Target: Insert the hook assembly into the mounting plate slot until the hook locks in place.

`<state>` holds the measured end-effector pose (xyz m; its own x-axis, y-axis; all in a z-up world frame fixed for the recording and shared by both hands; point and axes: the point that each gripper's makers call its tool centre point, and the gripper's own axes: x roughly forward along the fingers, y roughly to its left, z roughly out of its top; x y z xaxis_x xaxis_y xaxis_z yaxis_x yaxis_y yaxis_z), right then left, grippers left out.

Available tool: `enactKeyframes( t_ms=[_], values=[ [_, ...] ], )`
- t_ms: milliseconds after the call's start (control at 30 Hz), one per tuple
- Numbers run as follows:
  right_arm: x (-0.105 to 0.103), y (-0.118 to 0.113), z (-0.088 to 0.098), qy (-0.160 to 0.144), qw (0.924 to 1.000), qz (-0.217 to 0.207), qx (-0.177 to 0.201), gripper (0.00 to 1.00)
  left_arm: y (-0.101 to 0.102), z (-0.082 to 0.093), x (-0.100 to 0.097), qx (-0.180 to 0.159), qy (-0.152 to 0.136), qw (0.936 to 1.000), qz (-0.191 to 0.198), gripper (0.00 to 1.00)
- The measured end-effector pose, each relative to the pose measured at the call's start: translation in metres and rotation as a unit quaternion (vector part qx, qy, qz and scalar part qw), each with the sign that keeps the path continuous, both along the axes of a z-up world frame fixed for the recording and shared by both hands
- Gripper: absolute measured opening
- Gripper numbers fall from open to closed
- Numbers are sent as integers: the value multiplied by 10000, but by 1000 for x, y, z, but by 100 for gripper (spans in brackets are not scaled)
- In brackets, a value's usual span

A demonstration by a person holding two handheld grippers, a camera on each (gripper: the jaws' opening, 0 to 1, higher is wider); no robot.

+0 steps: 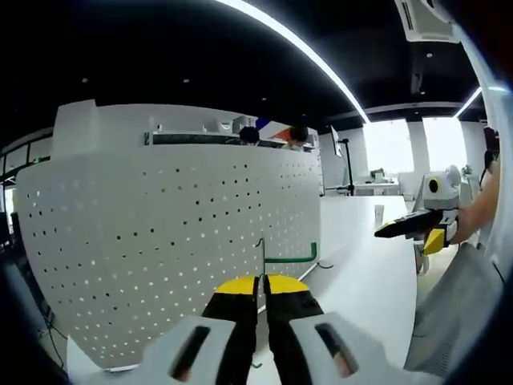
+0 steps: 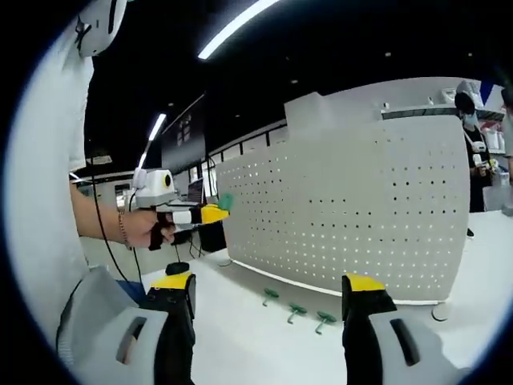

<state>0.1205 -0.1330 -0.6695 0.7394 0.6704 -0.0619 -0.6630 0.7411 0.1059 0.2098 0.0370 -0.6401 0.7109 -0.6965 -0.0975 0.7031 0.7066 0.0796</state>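
Left gripper [image 1: 261, 298] is clenched on a green hook [image 1: 282, 258], jaws pinched nearly together on its thin wire stem, and it sits right at the pegboard [image 1: 160, 233]. Hook's green arm runs sideways along the board's face near its lower edge; can't tell if the prongs are in the holes yet. Right gripper [image 2: 268, 298] is released, jaws wide apart with nothing between them, held back from the pegboard. In the left gripper view it hangs off to the pegboard's side in a person's hand.

Step in hand, as I judge it: seating the hook into the board's holes. Next move likely needs the prongs lined up with a hole pair, then a push in and down until it catches.

Pegboard is white, matte, flat sheet with a regular grid of small round holes, standing upright on a smooth white table [image 2: 256, 345]. Three spare green hooks [image 2: 296, 310] lie on the table just in front of the board's base. Gripper tips are yellow-capped, black bodies.
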Motion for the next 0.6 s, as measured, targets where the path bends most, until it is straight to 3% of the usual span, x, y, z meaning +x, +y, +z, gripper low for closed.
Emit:
enactKeyframes(
  t_ms=[600],
  values=[
    [12, 34, 15, -122, 9992, 342, 183, 70, -10, 1, -7, -105, 41, 9999, 21, 2]
  ],
)
